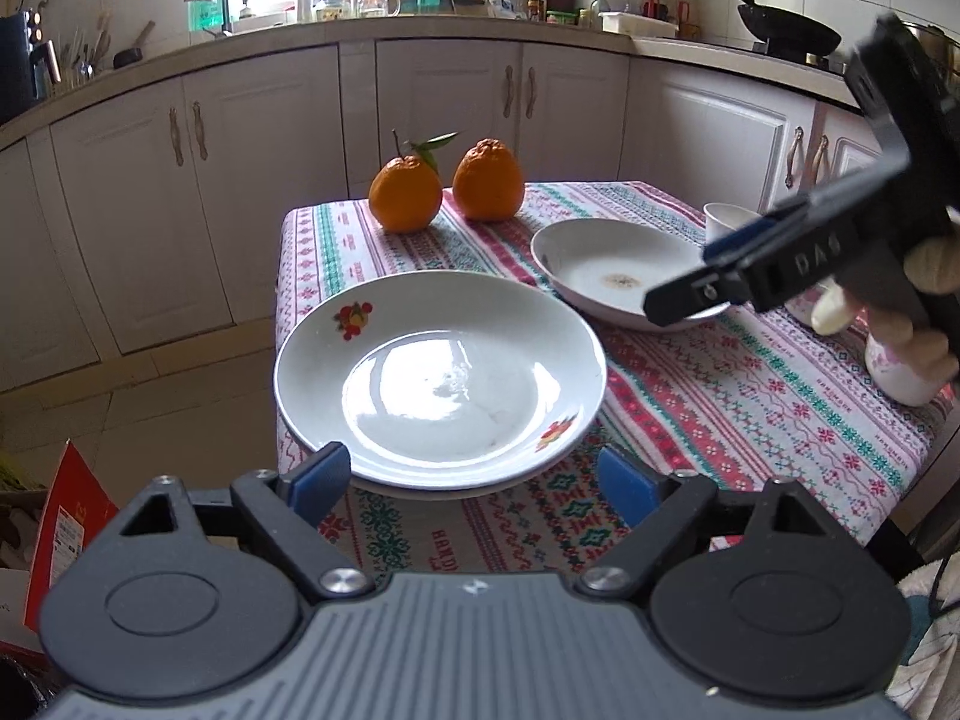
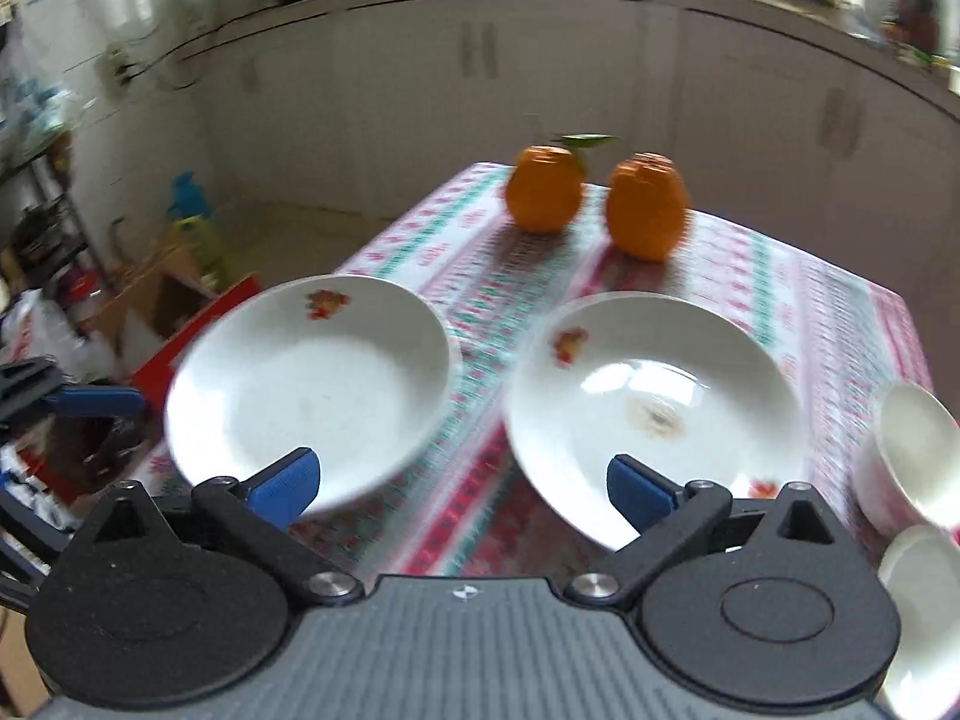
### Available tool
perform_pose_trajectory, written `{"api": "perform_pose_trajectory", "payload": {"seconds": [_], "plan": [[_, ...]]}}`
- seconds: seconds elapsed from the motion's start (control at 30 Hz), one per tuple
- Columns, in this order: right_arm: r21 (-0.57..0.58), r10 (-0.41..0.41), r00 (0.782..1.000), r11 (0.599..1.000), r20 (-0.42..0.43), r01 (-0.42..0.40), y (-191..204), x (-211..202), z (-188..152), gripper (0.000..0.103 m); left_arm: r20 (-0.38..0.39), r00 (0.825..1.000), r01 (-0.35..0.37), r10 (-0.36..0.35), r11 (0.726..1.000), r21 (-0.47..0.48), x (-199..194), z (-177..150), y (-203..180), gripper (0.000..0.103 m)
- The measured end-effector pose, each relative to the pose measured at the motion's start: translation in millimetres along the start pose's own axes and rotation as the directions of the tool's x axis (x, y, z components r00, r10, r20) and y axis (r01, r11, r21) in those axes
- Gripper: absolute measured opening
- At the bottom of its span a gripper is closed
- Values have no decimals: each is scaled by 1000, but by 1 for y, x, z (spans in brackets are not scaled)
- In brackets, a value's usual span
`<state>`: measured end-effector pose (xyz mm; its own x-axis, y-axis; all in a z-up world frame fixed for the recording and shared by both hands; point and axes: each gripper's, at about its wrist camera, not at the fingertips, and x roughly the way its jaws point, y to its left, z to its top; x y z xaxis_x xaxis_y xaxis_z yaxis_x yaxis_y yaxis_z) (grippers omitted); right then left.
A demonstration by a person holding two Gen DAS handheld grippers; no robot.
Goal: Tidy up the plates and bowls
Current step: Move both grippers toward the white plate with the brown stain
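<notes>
Left wrist view shows our surface [image 1: 750, 396] under a striped patterned cloth, with two white deep plates on it. Our left gripper [image 1: 474, 483] has its jaws spread wide on either side of the near rim of the nearer plate [image 1: 438, 378], which overhangs the surface's edge; we cannot tell whether the blue pads touch it. That plate carries small red floral prints on its rim. Our right gripper [image 2: 462, 489] also has its jaws wide open, holding nothing, low over the gap between the plates. The second plate [image 2: 654, 414] shows a brownish stain at its centre. Two white bowls [image 2: 912, 456] sit at its right. Two oranges [image 1: 447, 183] stand touching at the far edge.
</notes>
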<state>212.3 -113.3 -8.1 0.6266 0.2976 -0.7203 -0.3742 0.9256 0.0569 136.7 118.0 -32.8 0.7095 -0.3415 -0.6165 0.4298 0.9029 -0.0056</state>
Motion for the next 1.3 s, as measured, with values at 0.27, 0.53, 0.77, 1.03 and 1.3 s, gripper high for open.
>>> {"api": "perform_pose_trajectory", "payload": {"seconds": [0.27, 0.53, 0.77, 1.03, 1.3], "plan": [[109, -140, 990, 984, -5, 140, -24, 2, -34, 103, -16, 1000, 21, -21, 999, 29, 6, 9, -15, 90], [112, -169, 984, 978, -57, 175, -42, 23, -46, 103, -83, 996, 49, -41, 994, 99, 32, 33, -23, 90], [119, -162, 982, 978, -94, 172, -56, 42, -53, 103, -132, 987, 109, -92, 986, 129, 63, 69, -22, 90], [125, -195, 980, 972, -50, 199, -58, 47, -53, 103, -189, 967, 205, -173, 965, 166, 109, 115, -30, 90], [120, -193, 981, 973, -34, 196, -64, 52, -49, 103, -269, 940, 271, -209, 937, 219, 170, 146, -47, 90]]}}
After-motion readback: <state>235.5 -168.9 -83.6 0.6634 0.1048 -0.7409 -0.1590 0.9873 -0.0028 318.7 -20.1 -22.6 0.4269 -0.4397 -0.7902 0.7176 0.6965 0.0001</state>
